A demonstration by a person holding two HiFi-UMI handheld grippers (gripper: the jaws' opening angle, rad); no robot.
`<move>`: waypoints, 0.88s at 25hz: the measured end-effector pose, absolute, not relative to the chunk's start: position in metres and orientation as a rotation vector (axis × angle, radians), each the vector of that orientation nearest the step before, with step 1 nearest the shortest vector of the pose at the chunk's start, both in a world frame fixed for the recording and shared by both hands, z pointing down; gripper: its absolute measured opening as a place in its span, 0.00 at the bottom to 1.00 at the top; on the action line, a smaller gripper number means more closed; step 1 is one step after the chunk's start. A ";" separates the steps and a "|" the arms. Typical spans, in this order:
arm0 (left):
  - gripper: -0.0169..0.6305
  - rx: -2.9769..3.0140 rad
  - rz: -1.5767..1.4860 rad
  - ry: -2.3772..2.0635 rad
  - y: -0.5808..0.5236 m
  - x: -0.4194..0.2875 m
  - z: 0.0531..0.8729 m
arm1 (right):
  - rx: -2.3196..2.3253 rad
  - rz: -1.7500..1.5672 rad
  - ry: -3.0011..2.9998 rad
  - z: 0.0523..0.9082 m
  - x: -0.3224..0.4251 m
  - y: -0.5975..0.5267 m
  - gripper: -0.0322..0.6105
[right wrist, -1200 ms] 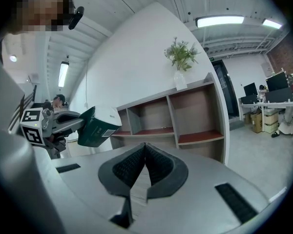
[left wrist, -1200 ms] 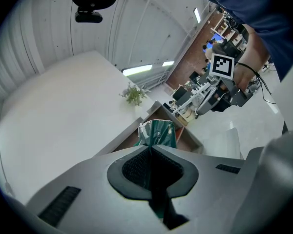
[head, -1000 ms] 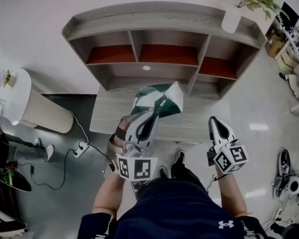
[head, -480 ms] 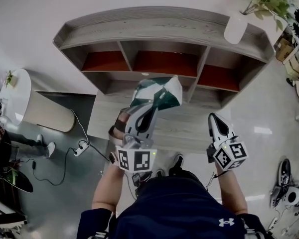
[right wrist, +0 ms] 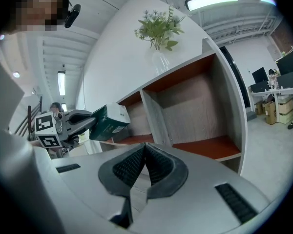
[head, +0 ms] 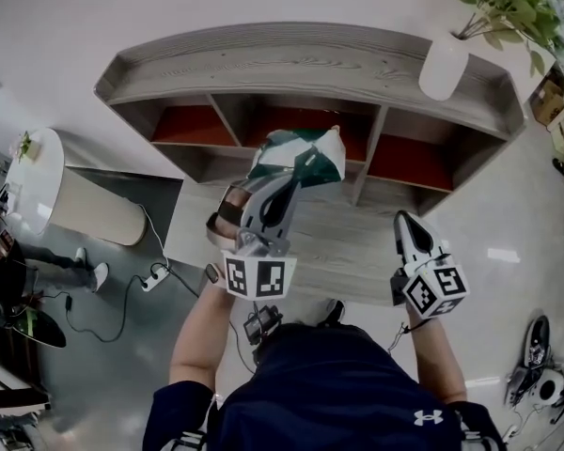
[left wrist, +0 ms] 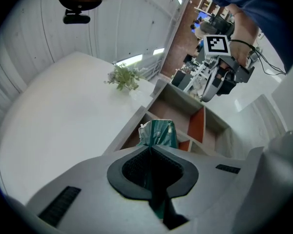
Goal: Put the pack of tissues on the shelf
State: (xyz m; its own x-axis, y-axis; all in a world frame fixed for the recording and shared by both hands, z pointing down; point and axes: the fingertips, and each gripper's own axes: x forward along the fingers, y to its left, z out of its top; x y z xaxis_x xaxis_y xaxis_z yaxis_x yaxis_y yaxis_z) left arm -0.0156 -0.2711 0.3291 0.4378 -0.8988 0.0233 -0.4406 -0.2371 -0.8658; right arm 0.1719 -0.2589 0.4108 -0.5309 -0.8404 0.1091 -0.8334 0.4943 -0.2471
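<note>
The pack of tissues [head: 297, 155], green and white, hangs in the air in front of the middle compartment of the grey shelf [head: 310, 59] with red compartment floors. My left gripper [head: 296, 180] is shut on its near end. In the left gripper view the pack [left wrist: 158, 132] sticks out past the closed jaws [left wrist: 151, 155] toward the shelf. My right gripper [head: 405, 225] is lower right, shut and empty, over the low wooden bench. In the right gripper view its jaws [right wrist: 144, 155] meet with nothing between them, and the pack [right wrist: 107, 121] shows at the left.
A white vase [head: 443, 64] with a green plant [head: 508, 3] stands on the shelf top at the right. A low wooden bench [head: 348, 242] lies in front of the shelf. A round white table [head: 33, 181] and a floor power strip [head: 153, 278] are at the left.
The shelf has come nearer and lower in the head view. My left gripper has carried the pack forward, up to the middle compartment. The right gripper has kept its place.
</note>
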 end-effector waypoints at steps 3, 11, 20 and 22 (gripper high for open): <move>0.06 -1.809 -0.720 1.115 -0.289 -0.011 0.335 | -1.519 -0.443 2.676 0.413 0.178 -0.269 0.07; 0.06 -1.737 -0.786 0.994 -0.334 0.001 0.355 | -1.601 -0.514 2.611 0.423 0.186 -0.284 0.07; 0.06 -1.730 -0.814 0.869 -0.381 -0.010 0.386 | -1.736 -0.532 2.522 0.423 0.175 -0.291 0.07; 0.06 -1.733 -0.820 0.849 -0.388 -0.012 0.394 | -1.759 -0.535 2.505 0.424 0.171 -0.291 0.07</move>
State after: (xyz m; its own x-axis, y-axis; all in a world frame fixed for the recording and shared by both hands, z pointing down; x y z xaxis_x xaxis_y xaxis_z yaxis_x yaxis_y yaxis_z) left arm -0.0118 -0.3883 0.3940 0.5243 -0.8407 0.1352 -0.1644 -0.2557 -0.9527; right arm 0.1708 -0.2914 0.4239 -0.3586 -0.9183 0.1676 -0.9067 0.3000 -0.2965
